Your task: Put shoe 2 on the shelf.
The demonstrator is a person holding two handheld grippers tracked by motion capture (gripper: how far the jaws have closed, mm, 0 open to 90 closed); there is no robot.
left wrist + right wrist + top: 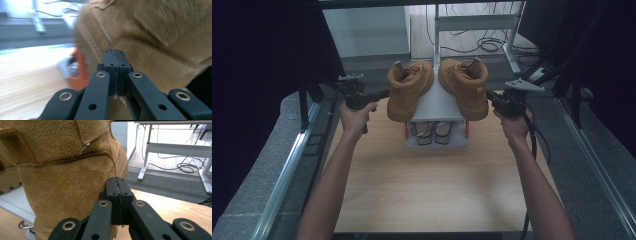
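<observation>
At the far middle of the tabletop [432,190], a small grey shoe rack [438,107] carries two tan suede boots on its sloped top: left boot [408,90] and right boot [466,86], heels toward the person, toes angled apart. Left hand-held gripper [382,93] sits at the outer side of the left boot, jaws pressed together; whether any suede is pinched between them cannot be told. Right hand-held gripper [490,96] is likewise closed against the right boot's heel side. Judged step: both boots being seated or nudged square on the rack. Next move likely calls for gentle inward pushes without tipping either boot off the slope. Sandals [432,133] sit on the lower shelf. No brand or legible writing visible.
</observation>
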